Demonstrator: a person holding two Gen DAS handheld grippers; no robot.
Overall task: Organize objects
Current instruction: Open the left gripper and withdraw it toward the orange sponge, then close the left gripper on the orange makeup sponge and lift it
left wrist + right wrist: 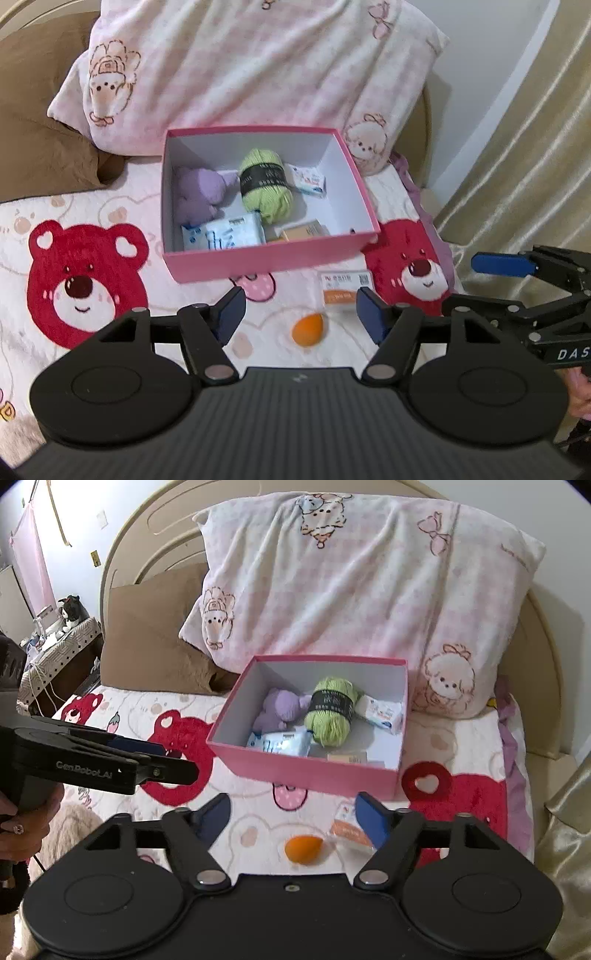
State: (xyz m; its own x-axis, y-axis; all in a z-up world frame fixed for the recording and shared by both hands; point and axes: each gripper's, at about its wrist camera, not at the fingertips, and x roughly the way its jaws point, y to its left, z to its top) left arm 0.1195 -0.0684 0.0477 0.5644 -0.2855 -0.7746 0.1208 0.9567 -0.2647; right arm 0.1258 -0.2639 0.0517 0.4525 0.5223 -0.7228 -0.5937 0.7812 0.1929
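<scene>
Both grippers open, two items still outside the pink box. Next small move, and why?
Probably lower the right gripper onto the orange sponge: it lies on the blanket between the open fingers, nearer than the orange-and-white packet. The pink box already holds the yarn and other items.

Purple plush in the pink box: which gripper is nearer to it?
Left, it seems. The left gripper hangs off the pink box's near left corner, the purple plush's side; the right gripper is out past the box's near right corner.
</scene>
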